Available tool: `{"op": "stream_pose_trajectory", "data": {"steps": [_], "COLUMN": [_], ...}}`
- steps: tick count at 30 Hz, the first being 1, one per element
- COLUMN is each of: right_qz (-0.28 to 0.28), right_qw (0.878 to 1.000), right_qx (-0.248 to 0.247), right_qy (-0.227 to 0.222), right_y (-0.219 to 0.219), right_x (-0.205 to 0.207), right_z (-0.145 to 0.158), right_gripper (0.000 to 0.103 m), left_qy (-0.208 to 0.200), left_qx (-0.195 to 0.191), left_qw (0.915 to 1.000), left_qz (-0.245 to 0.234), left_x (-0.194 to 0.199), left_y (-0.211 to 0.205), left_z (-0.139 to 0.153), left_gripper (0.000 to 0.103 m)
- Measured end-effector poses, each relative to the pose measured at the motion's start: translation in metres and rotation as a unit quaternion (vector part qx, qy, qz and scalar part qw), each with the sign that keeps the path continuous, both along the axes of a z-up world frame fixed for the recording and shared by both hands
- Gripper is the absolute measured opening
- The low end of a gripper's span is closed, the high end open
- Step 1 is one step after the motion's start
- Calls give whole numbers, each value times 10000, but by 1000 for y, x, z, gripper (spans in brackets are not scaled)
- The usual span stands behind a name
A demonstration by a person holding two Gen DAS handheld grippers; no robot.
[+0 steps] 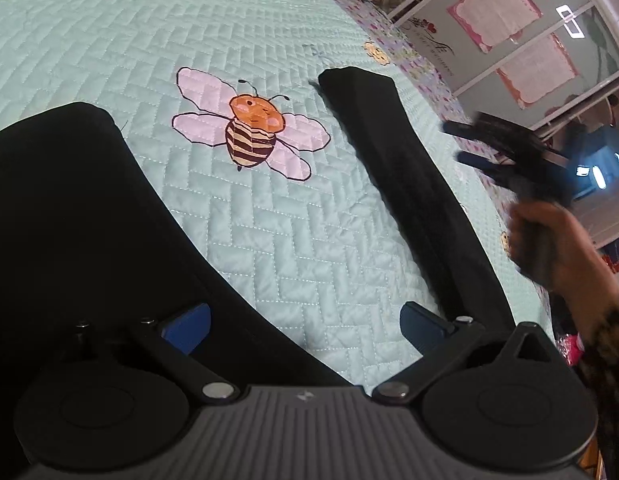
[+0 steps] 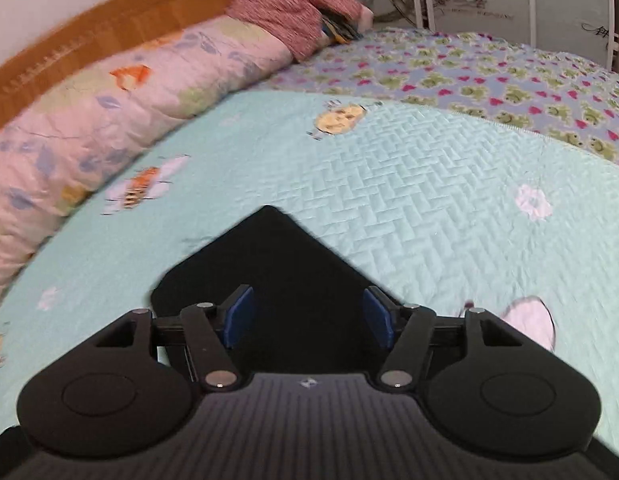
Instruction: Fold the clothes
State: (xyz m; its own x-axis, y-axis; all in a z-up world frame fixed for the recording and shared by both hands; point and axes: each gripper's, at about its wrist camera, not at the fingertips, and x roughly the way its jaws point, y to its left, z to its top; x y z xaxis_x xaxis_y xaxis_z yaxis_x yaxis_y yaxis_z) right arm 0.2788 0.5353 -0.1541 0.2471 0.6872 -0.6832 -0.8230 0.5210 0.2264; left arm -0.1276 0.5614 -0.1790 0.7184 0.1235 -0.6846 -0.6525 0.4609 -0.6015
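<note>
A black garment [image 1: 69, 208] is lying on a bed under a mint quilted bedspread [image 1: 269, 232] printed with bees. In the left wrist view its broad part is filling the lower left of the frame, while a long narrow piece of the same black cloth, a leg or sleeve [image 1: 409, 184], is stretching from the upper centre down toward the lower right. Between the two a large bee print [image 1: 249, 128] is showing in the middle of the frame.

The left claw [image 1: 305, 326] is sitting at the bottom of that view with its blue pads wide apart and nothing between them; the left pad [image 1: 187, 326] is lying over the black cloth and the right pad [image 1: 423, 326] is close beside the narrow strip. At the right edge the right claw [image 1: 465, 144] is appearing blurred, held by the person's right hand [image 1: 549, 248], hanging over the far side of the strip.

In the right wrist view the right claw [image 2: 307, 320] is open too, gripping nothing, its blue pads [image 2: 239, 316] spread over a pointed corner of the black garment [image 2: 277, 264] in the lower centre of the frame. A rolled pink flowered quilt [image 2: 109, 112] is running along the left side, a pink patterned heap of cloth [image 2: 285, 8] is lying at the top centre, and a frog-print blanket [image 2: 489, 76] is covering the upper right.
</note>
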Motion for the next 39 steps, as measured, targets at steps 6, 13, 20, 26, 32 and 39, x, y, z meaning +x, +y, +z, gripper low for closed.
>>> {"op": "stream_pose_trajectory", "data": {"steps": [6, 13, 20, 26, 32, 39], "right_qz": [238, 586, 892, 895, 816, 1040], "right_qw": [9984, 9959, 9933, 9933, 9896, 9808], "right_qx": [-452, -682, -670, -645, -609, -22], "right_qy": [-252, -46, -305, -353, -1018, -1652], "right_y": [38, 51, 53, 52, 44, -8], "right_x": [24, 40, 25, 23, -8, -94], "right_z": [-28, -49, -56, -46, -29, 25], "right_gripper": [65, 77, 75, 26, 9, 9], "left_qy": [-127, -228, -180, -206, -203, -517], "left_qx": [-13, -52, 114, 134, 159, -204], "left_qw": [9998, 9996, 9996, 9996, 9995, 9984], "left_qz": [-154, -162, -198, -169, -179, -84], "left_x": [-3, -5, -3, -4, -3, -12], "left_y": [4, 5, 1, 0, 0, 12], "left_z": [-3, -4, -3, -3, -3, -2], "left_gripper": [103, 103, 103, 103, 103, 103]}}
